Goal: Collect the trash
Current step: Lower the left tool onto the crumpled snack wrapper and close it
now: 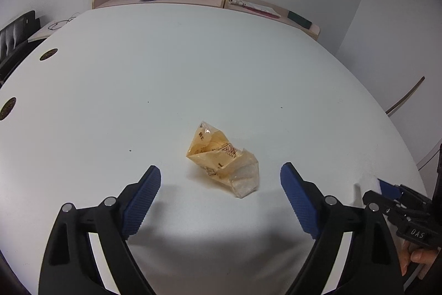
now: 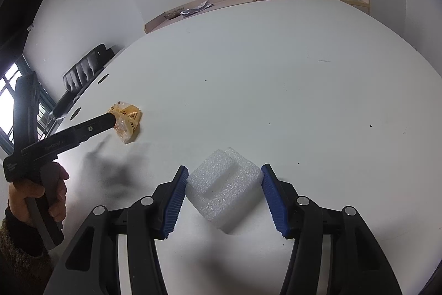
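My right gripper (image 2: 223,194) clamped the white foam block (image 2: 225,184) on the desk (image 2: 276,73). Left of the block, my left gripper (image 1: 221,179) gaped around the uncollected yellow wrapper (image 1: 223,159); both remained to bin.

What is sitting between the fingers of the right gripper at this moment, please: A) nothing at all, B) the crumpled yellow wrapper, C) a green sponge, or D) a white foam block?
D: in the right wrist view, the white foam block sits between the blue pads of the right gripper, which press on its sides, while the yellow wrapper lies off by the left gripper.
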### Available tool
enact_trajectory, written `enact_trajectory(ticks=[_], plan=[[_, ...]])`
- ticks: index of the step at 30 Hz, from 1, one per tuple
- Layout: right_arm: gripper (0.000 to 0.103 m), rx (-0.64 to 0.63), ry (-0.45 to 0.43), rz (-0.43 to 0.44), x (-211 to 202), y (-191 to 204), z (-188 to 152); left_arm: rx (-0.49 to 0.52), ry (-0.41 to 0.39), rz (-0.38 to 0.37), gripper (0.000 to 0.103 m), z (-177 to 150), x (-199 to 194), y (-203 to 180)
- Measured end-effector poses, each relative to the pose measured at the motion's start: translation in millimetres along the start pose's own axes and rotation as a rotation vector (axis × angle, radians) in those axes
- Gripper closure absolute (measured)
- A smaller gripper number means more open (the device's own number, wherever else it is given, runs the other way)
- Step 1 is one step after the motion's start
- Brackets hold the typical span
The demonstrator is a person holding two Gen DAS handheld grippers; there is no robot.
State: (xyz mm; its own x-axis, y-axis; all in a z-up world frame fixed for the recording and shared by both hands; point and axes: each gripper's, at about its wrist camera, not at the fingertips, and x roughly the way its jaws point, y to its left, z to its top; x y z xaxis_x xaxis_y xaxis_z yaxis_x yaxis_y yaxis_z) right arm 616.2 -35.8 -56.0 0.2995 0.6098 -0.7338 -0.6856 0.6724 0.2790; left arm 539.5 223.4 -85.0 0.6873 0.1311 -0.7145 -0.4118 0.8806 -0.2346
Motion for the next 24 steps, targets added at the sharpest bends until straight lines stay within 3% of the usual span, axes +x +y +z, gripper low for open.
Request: enact_trajectory(ticks=[4, 6, 8, 9, 10, 12, 21, 24], plan=[[0.046, -0.014, -0.006, 0.001, -2.5, 2.6, -0.9, 0.003, 0.041, 0.018, 0.012, 4.2, 13.5, -3.2], [0.046, -0.016, -0.007, 0.008, -2.8, 3.2, -0.2, 0.039, 0.057, 0.013, 0.02, 1.6, 14.8, -10.7], [0.046, -0.017, -0.007, 0.01, -3.3, 3.0, 0.1, 0.083, 0.073, 0.03, 0.05, 0.4, 16.5, -16.9], [0.046, -0.023, -0.006, 0.01, -3.0, 4.2, 0.3, 0.096, 0.073, 0.05, 0.072, 0.0, 17.1, -17.9], [0.046, -0.031, -0.002, 0.007, -2.4, 5.4, 0.7, 0.1, 0.073, 0.055, 0.087, -0.1, 17.2, -17.6], [0.046, -0.042, -0.009, 0.001, -3.4, 8.0, 1.2, 0.107, 0.094, 0.041, 0.102, -0.9, 18.9, -16.8], [0.045, -0.099, -0.045, 0.013, -14.4, 24.3, 0.9, 0.142, 0.061, -0.011, 0.102, -11.3, -8.7, -34.0], [0.046, -0.102, -0.055, 0.005, -16.0, 25.3, 1.5, 0.17, 0.071, 0.011, 0.102, -14.2, -5.6, -43.4]])
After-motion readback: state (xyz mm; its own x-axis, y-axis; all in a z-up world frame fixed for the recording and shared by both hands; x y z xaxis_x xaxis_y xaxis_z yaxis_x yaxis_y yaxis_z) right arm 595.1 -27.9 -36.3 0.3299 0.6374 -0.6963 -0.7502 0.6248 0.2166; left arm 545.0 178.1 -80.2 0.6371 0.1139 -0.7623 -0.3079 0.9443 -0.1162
